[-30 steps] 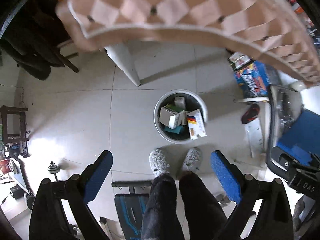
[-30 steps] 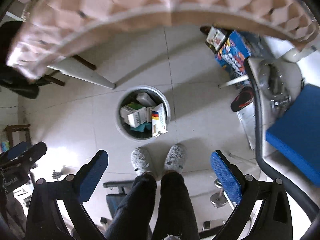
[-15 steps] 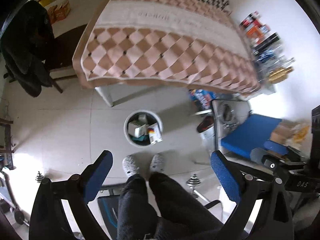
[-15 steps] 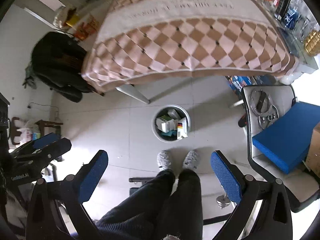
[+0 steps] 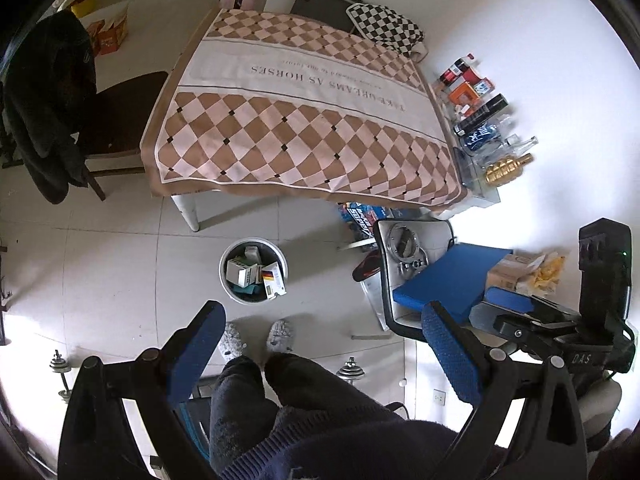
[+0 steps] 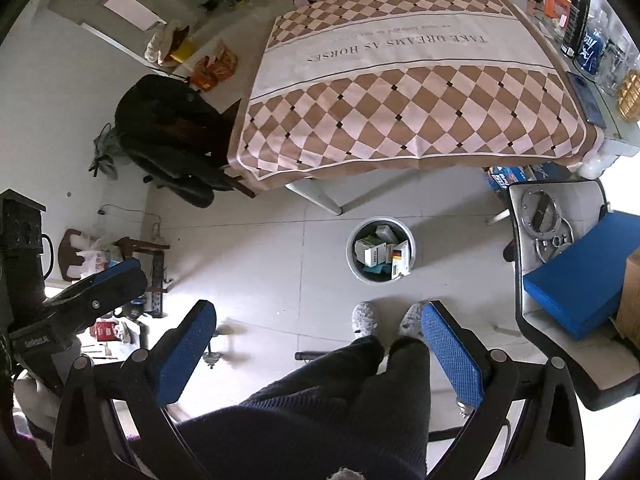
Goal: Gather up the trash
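The trash bin (image 5: 253, 270) stands on the tiled floor just in front of the person's grey slippers (image 5: 256, 338), and it is packed with small cardboard boxes (image 5: 242, 273); one white box with a coloured stripe (image 5: 272, 280) leans over the bin's rim on the side toward the blue-cushioned chair (image 5: 452, 276). These cartons look light and fairly stiff, though thin card would likely crush under a hard squeeze (a flat grip across the two broad faces seems safest). The leaning box is the one most likely to tip out if the bin is nudged.

Both tools are held high above the bin, carrying nothing: the left tongs (image 5: 326, 344) are spread wide, and the right tongs (image 6: 320, 342) are spread wide too.

Beyond the bin stands the table (image 5: 304, 120) under its checkered cloth, whose top shows no loose trash; its white leg (image 5: 188, 210) is near the bin. Open floor lies on the bin's side away from the chair. Dumbbells (image 5: 350, 372) lie behind the slippers, so stepping back needs care.
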A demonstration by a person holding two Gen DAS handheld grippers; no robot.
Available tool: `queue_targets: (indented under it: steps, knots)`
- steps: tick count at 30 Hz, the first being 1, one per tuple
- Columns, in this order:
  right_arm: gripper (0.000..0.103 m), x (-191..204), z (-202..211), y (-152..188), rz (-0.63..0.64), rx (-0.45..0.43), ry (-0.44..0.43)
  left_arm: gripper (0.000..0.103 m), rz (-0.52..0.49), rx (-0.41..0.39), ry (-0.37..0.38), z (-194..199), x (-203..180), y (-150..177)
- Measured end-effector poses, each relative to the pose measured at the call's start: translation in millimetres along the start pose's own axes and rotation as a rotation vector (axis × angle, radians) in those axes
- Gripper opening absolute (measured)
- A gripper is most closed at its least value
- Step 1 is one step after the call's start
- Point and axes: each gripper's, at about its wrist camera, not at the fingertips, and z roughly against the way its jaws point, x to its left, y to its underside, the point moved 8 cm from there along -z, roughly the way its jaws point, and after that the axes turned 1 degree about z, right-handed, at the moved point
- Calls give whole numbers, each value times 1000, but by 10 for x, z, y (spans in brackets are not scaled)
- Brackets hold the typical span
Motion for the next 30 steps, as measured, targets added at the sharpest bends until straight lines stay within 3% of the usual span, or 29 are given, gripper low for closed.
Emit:
queue_targets:
  steps: [30]
  knots:
    - [103, 108, 231, 87, 11, 14, -72, 103, -55, -21, 79, 187, -201, 8]
